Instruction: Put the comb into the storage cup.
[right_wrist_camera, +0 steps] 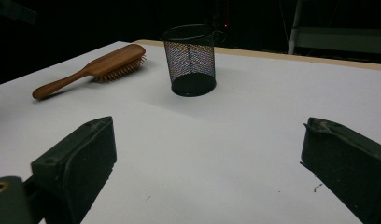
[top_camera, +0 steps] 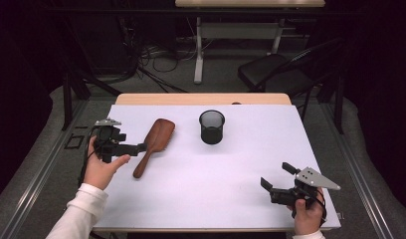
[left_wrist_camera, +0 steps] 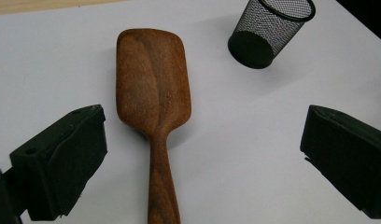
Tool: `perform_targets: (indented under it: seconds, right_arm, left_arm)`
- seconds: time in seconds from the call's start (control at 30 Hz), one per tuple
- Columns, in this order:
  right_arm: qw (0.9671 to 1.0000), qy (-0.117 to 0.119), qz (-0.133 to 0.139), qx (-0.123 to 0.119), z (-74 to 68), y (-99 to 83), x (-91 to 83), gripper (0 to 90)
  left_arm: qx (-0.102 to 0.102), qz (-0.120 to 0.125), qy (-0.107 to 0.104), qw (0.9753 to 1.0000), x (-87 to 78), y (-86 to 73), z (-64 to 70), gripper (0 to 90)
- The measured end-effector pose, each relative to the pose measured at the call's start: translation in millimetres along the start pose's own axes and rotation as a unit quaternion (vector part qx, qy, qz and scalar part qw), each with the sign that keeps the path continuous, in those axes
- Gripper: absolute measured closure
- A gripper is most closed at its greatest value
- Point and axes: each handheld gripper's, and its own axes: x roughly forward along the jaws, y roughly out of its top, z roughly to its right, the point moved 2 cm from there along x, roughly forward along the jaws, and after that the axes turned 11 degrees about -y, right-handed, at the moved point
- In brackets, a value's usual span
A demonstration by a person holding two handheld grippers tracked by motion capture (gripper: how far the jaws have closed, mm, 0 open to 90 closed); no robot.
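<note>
A wooden hairbrush (top_camera: 156,139) lies bristles down on the left part of the white table (top_camera: 231,169), its handle pointing toward the near left. My left gripper (top_camera: 132,145) hovers at the handle end and is open. In the left gripper view the hairbrush (left_wrist_camera: 153,84) runs up between the wide-apart jaws of that gripper (left_wrist_camera: 202,158), touching neither. A black mesh cup (top_camera: 211,127) stands upright behind the table's centre. My right gripper (top_camera: 278,175) is open at the near right, nothing between its jaws. The right gripper view shows the cup (right_wrist_camera: 191,60) and the hairbrush (right_wrist_camera: 100,67) far ahead.
The mesh cup (left_wrist_camera: 268,30) stands to the right of the brush head, well apart from it. Beyond the table's far wooden edge are a black chair (top_camera: 275,72), a second desk (top_camera: 241,30) and cables on the floor. Dark floor surrounds the table.
</note>
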Motion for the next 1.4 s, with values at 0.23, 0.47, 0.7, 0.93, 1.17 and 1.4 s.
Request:
perform_targets:
  seconds: [0.23, 0.47, 0.7, 0.93, 1.17, 1.4]
  right_arm:
    - [1.0, -0.001, -0.001, 0.002, 0.2, -0.4, 0.3, 3.0]
    - [1.0, 0.0, -0.004, 0.004, -0.3, -0.7, 0.5, 3.0]
    - [1.0, 0.0, -0.005, 0.003, -0.1, -0.9, 1.1, 3.1]
    - [1.0, 0.001, -0.005, 0.002, 0.4, -1.1, 1.3, 3.1]
    - [1.0, 0.0, -0.008, 0.001, 1.2, -1.4, 1.3, 3.2]
    - [1.0, 0.001, -0.01, 0.001, 1.5, -1.6, 1.3, 3.3]
  left_arm:
    - [-0.007, -0.026, 0.014, 0.9995, 7.8, 3.0, -4.6, 0.4]
    - [-0.014, -0.036, 0.013, 0.9992, 12.5, 4.0, -8.5, 0.4]
    - [-0.016, -0.048, 0.016, 0.9986, 16.7, 5.8, -10.9, 0.4]
    - [-0.014, -0.06, 0.021, 0.9979, 23.7, 7.0, -13.8, 0.5]
    - [-0.019, -0.084, 0.03, 0.9958, 35.3, 5.9, -17.4, 1.0]
    - [-0.019, -0.102, 0.033, 0.994, 44.9, 5.5, -20.0, 1.1]
